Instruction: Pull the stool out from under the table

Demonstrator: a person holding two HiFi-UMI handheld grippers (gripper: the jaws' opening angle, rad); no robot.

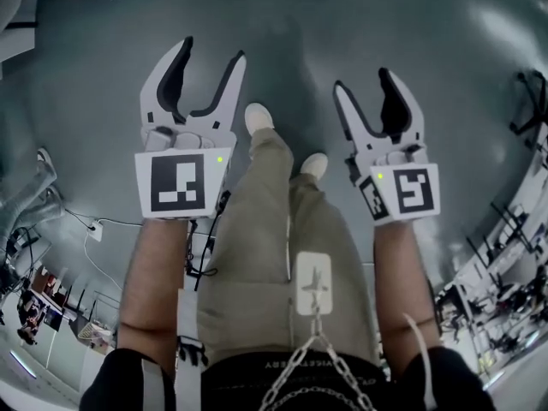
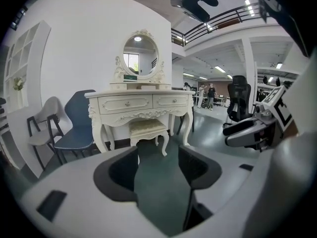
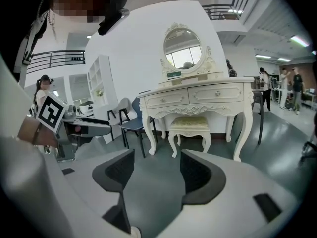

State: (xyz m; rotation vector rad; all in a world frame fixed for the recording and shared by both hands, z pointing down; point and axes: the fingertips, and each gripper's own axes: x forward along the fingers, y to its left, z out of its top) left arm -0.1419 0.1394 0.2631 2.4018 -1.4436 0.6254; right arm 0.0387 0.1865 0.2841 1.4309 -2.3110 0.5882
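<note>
Bg table (image 2: 126,103) part-hides stool (image 2: 147,127); L gripper (image 1: 213,51), R gripper (image 1: 363,80) jaws apart.

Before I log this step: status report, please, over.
Left claw, right claw open, empty. Stool under table, untouched. Blue chair beside table, apart from stool.

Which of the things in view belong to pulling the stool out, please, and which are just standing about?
For the job: stool, table, left gripper and right gripper, both open and empty.
Just standing about: blue chair, grey chair, black office chair.
</note>
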